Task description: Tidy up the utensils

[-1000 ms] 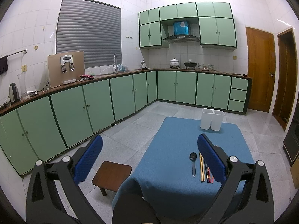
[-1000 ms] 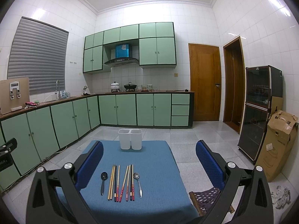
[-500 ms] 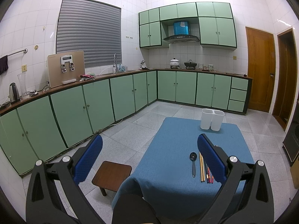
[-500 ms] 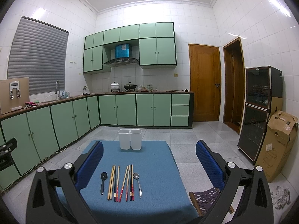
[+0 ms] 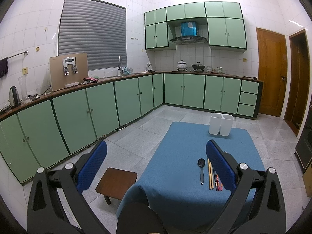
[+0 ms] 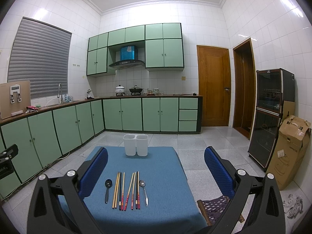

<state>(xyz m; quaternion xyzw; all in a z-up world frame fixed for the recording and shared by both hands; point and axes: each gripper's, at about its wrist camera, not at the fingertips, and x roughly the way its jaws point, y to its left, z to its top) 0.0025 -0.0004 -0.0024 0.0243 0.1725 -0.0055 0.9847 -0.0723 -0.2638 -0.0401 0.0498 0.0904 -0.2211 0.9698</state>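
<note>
We are at the very start: nothing has been lifted, and both tools are held back from the table [image 6: 167, 156], above its near edge. Our right gripper [image 6: 156, 167] is spread wide and empty; our left gripper [image 5: 156, 161], off toward the table's left side, is likewise spread and holds nothing. The utensils lie in a neat row on the near part of the blue cloth: a black spoon [image 6: 107, 188] at the left, several chopsticks [image 6: 126, 190] in the middle, a metal spoon [image 6: 144, 190] at the right. The white two-compartment holder [image 6: 136, 144] stands upright at the far edge (both bins look empty from here, though we cannot see their bottoms). The next move, we judge, calls for lowering one gripper onto a single utensil, closing on its handle, and carrying it far to a bin.
</note>
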